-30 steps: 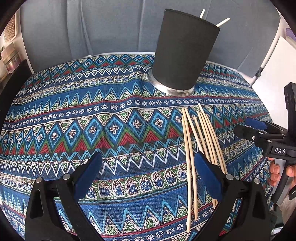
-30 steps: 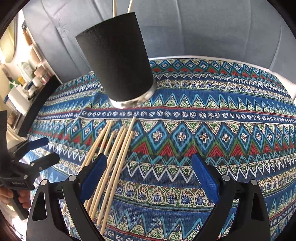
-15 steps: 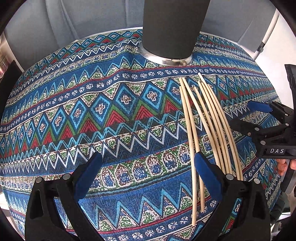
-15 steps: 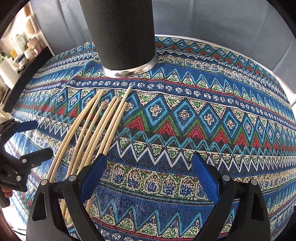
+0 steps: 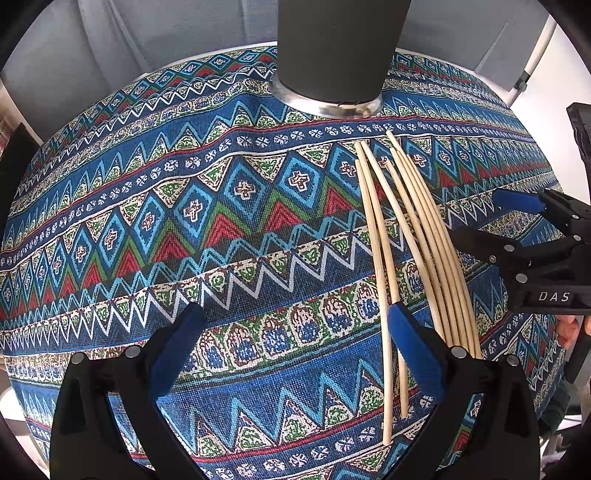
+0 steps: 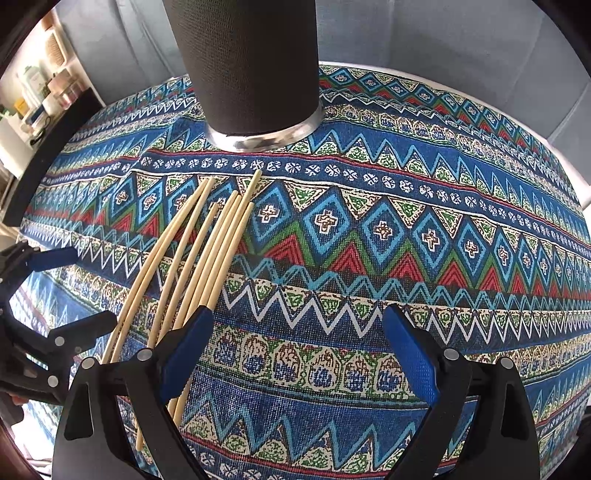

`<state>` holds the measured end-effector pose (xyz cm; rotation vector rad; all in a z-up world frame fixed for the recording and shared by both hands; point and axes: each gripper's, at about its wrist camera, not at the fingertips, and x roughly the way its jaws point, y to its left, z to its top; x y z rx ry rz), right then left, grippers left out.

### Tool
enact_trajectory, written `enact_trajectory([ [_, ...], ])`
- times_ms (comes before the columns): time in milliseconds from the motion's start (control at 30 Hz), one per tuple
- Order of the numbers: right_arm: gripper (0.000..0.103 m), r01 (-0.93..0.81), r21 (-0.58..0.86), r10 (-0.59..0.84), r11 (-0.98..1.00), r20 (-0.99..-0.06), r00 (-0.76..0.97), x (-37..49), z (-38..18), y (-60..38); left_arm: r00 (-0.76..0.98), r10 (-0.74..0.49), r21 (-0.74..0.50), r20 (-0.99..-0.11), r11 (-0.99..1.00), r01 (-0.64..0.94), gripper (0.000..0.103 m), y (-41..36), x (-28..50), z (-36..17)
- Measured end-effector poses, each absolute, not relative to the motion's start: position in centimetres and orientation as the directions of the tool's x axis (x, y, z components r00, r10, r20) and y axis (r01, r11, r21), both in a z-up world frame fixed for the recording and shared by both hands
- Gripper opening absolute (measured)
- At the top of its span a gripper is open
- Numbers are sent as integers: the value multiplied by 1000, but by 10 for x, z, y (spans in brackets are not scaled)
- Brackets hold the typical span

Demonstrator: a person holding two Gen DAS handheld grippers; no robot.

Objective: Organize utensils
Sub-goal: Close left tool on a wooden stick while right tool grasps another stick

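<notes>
Several pale wooden chopsticks (image 5: 402, 236) lie side by side on the patterned blue tablecloth (image 5: 184, 206), pointing toward a tall black holder (image 5: 338, 48) with a metal base at the far edge. They also show in the right wrist view (image 6: 199, 258), below the holder (image 6: 247, 62). My left gripper (image 5: 291, 343) is open and empty, its right finger over the chopsticks' near ends. My right gripper (image 6: 295, 347) is open and empty, its left finger over the same bundle. Each gripper shows at the edge of the other's view, the right one (image 5: 524, 236) and the left one (image 6: 48, 295).
The cloth (image 6: 406, 236) covers a round table with a white rim. A grey upholstered backrest (image 6: 443, 33) rises behind it. Shelves with bottles (image 6: 40, 96) stand at the far left in the right wrist view.
Both grippers have moved forward and down toward the table. The holder and chopsticks now look larger and closer. Nothing has been taken hold of.
</notes>
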<state>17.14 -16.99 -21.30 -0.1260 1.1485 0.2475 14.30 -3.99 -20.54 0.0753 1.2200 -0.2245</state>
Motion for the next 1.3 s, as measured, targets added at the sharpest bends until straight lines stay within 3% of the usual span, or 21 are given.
enact_trajectory([
  [267,88,-272,49,153,961,-915,374,168,-211,-167,323,-109,-37,-940,974,222,97,-50,141,-210],
  [967,91,-202,-16,52,979,-944,324,175,-220,-158,270,-36,2,-962,990,142,99,-51,157,-219],
  [1167,78,-207,-15,56,978,-941,334,173,-221,-161,281,-27,7,-959,993,118,97,-40,159,-219],
  [1300,63,-189,-14,53,982,-938,342,169,-216,-171,280,-27,6,-959,993,118,94,-37,158,-217],
])
